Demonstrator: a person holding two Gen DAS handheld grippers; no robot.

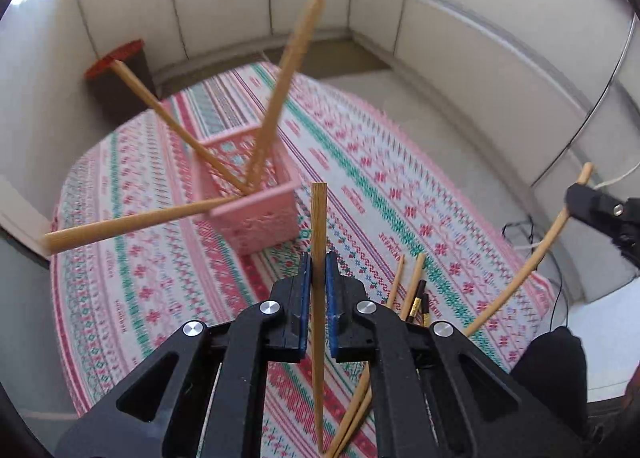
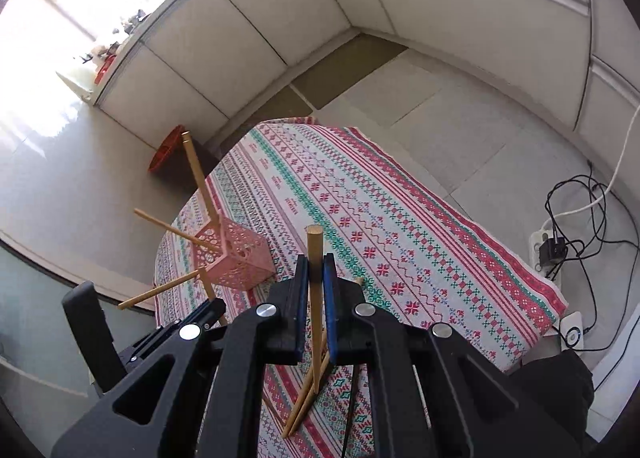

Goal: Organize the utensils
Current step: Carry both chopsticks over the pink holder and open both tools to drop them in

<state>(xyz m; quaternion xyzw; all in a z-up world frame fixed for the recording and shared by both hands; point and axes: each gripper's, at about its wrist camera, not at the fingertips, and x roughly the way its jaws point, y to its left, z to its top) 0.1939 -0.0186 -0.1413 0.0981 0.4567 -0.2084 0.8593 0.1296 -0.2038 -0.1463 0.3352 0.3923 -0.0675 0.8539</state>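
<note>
A: What are the jaws doing?

B: The left gripper (image 1: pixel 319 278) is clamped on a square-ended wooden chopstick (image 1: pixel 319 226) standing upright between its blue pads. The right gripper (image 2: pixel 316 278) pinches a round-ended chopstick (image 2: pixel 314 258) the same way.

A: Where is the holder?

B: The pink basket (image 1: pixel 256 210) sits on the patterned tablecloth (image 1: pixel 400 194), beyond both grippers, with three chopsticks (image 1: pixel 280 98) splayed out of it. On the near side of the basket, loose chopsticks (image 1: pixel 400 282) lie on the cloth.
</note>
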